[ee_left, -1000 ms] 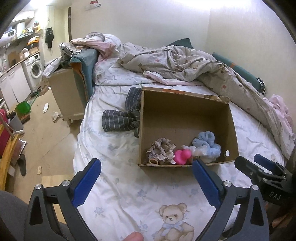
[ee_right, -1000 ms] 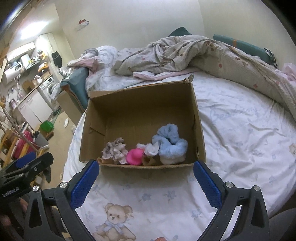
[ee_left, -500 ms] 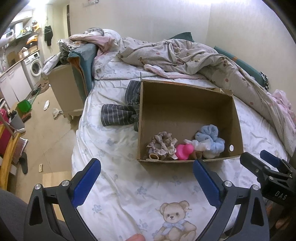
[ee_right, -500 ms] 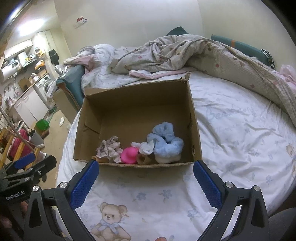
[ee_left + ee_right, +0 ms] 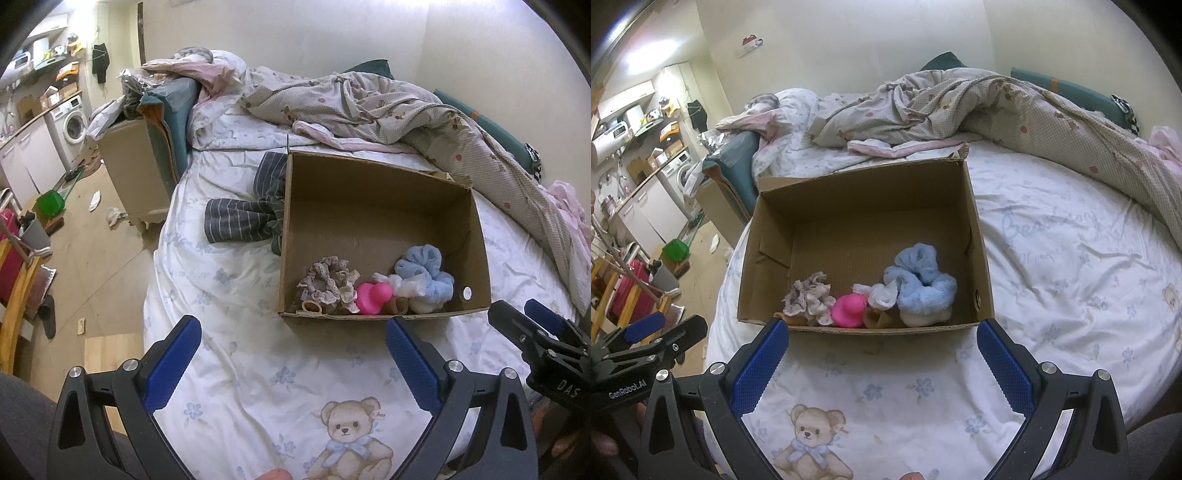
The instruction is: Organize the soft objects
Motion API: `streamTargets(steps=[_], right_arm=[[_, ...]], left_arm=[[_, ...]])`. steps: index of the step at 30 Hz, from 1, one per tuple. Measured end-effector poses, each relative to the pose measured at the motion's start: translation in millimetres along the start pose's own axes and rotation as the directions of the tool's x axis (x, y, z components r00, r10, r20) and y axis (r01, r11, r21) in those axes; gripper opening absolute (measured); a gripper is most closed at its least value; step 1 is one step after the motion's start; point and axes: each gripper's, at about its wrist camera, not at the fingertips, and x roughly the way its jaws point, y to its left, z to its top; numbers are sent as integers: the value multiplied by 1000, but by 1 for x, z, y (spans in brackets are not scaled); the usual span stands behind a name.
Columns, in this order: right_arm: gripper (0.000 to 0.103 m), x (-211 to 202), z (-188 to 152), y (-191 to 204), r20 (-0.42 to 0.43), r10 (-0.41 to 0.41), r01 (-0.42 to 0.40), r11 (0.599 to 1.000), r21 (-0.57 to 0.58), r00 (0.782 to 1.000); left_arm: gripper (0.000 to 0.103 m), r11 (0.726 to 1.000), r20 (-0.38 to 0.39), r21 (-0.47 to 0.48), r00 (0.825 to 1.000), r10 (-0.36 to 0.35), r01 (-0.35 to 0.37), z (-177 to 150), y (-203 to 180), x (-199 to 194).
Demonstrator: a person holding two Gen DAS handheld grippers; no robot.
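An open cardboard box (image 5: 369,192) (image 5: 864,199) stands on the bed. Along its near wall lie a beige lace scrunchie (image 5: 327,282) (image 5: 809,297), a pink soft toy (image 5: 371,297) (image 5: 847,308), a white piece (image 5: 884,295) and a blue fluffy scrunchie (image 5: 424,271) (image 5: 921,278). My left gripper (image 5: 293,343) is open and empty, held above the sheet in front of the box. My right gripper (image 5: 882,343) is open and empty just before the box's near edge. Each gripper shows at the edge of the other's view.
A grey striped garment (image 5: 245,218) lies on the sheet left of the box. A crumpled quilt (image 5: 388,107) covers the back of the bed. A teddy-bear print (image 5: 349,439) is on the sheet near me. A bedside cabinet (image 5: 133,177) and cluttered floor are to the left.
Both grippers have drawn back and risen slightly from the box; the box sits a little farther and lower in both views. Both stay open and empty.
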Motion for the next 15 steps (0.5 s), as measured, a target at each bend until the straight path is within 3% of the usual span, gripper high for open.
streamTargets(steps=[15], right_arm=[[103,-1,-1,0,3,1,-1,1000,2,1000]], left_arm=[[99,1000,-5,1,1000,4,-4,-1,0,2]])
